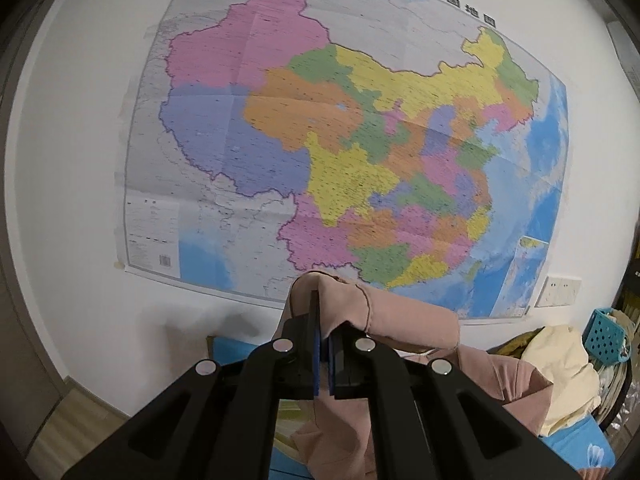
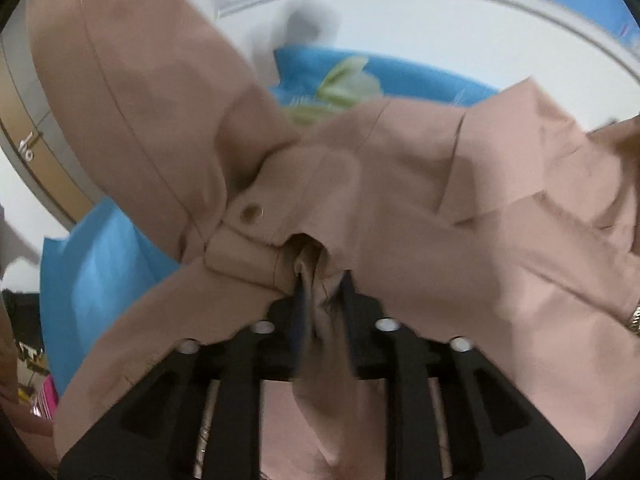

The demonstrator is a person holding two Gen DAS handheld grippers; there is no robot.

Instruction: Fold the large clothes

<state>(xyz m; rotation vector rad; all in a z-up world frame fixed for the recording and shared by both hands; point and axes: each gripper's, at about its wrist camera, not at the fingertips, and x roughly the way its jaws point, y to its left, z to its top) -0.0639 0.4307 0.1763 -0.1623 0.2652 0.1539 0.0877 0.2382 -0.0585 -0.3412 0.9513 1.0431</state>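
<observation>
A large dusty-pink garment (image 1: 404, 320) hangs from my left gripper (image 1: 324, 304), which is shut on a fold of it and held up toward the wall. In the right wrist view the same pink garment (image 2: 400, 184) fills most of the frame, with a seam and a round button (image 2: 251, 212) showing. My right gripper (image 2: 322, 292) is shut on a bunched fold of the cloth, which passes between the fingers and drapes down over the gripper body.
A big coloured wall map (image 1: 340, 140) covers the wall ahead. A blue patterned bedsheet (image 2: 104, 264) lies below. A cream cloth pile (image 1: 560, 368) and a blue perforated basket (image 1: 608, 336) sit at the right. A wall socket (image 1: 558, 291) is beside the map.
</observation>
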